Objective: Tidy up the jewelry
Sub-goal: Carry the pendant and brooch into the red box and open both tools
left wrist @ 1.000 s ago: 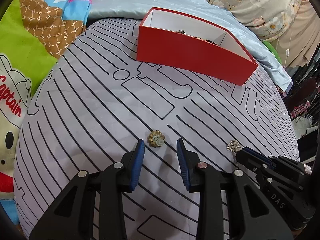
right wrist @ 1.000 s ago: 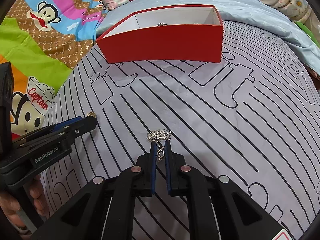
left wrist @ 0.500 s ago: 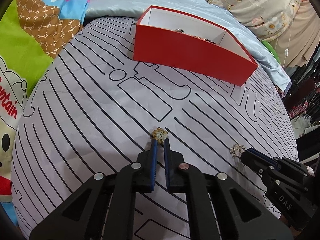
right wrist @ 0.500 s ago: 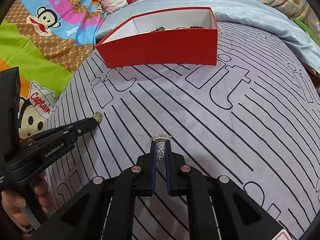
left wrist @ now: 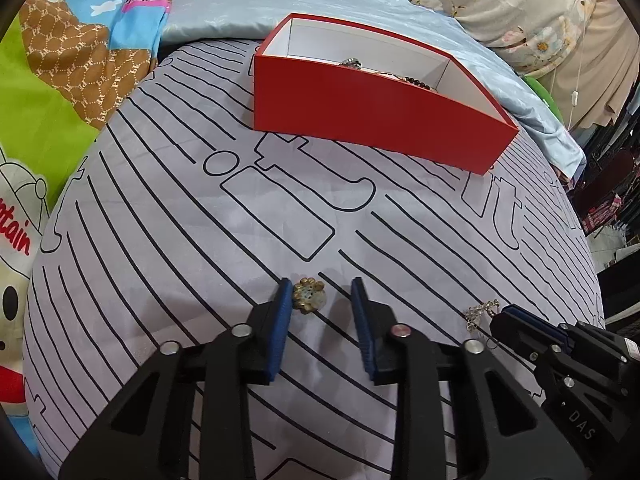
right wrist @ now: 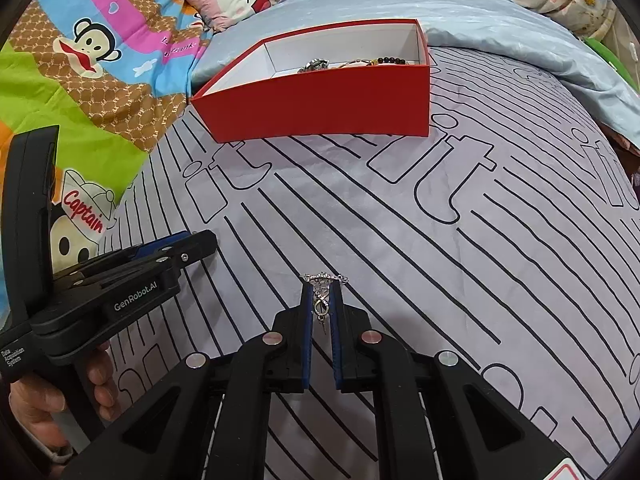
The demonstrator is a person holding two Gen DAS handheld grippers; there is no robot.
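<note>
We note the left gripper [left wrist: 320,286] low over a grey sheet [left wrist: 168,240] printed with black lines. Its jaws are opening, and the gold flower brooch [left wrist: 309,297] lies on the sheet between them. The brooch sits just beside the left-hand blue pad [left wrist: 280,320], possibly touching it; we cannot tell for sure. The other pad stands clear of the brooch.

The right gripper [right wrist: 321,292] has its jaws drawn narrow and pinches a silver pendant [right wrist: 323,280]. The pendant's sparkly top bar rests across the fingertips, and a small clasp hangs down in the slit between the blue pads. In the left wrist view the same gripper comes in from the lower right, the silver piece at its tip.

A red box [left wrist: 372,120] with a white inside stands farther back on the sheet, well apart from both grippers. Inside it we see a silver piece [right wrist: 314,65] and a dark beaded bracelet [right wrist: 390,60] against the far wall; other pieces there are too small to make out.

A hand [right wrist: 48,404] grips the left tool's handle at the lower left edge of the right wrist view. A cartoon blanket [right wrist: 80,80] and a pale blue quilt [right wrist: 500,12] lie beyond the sheet.
</note>
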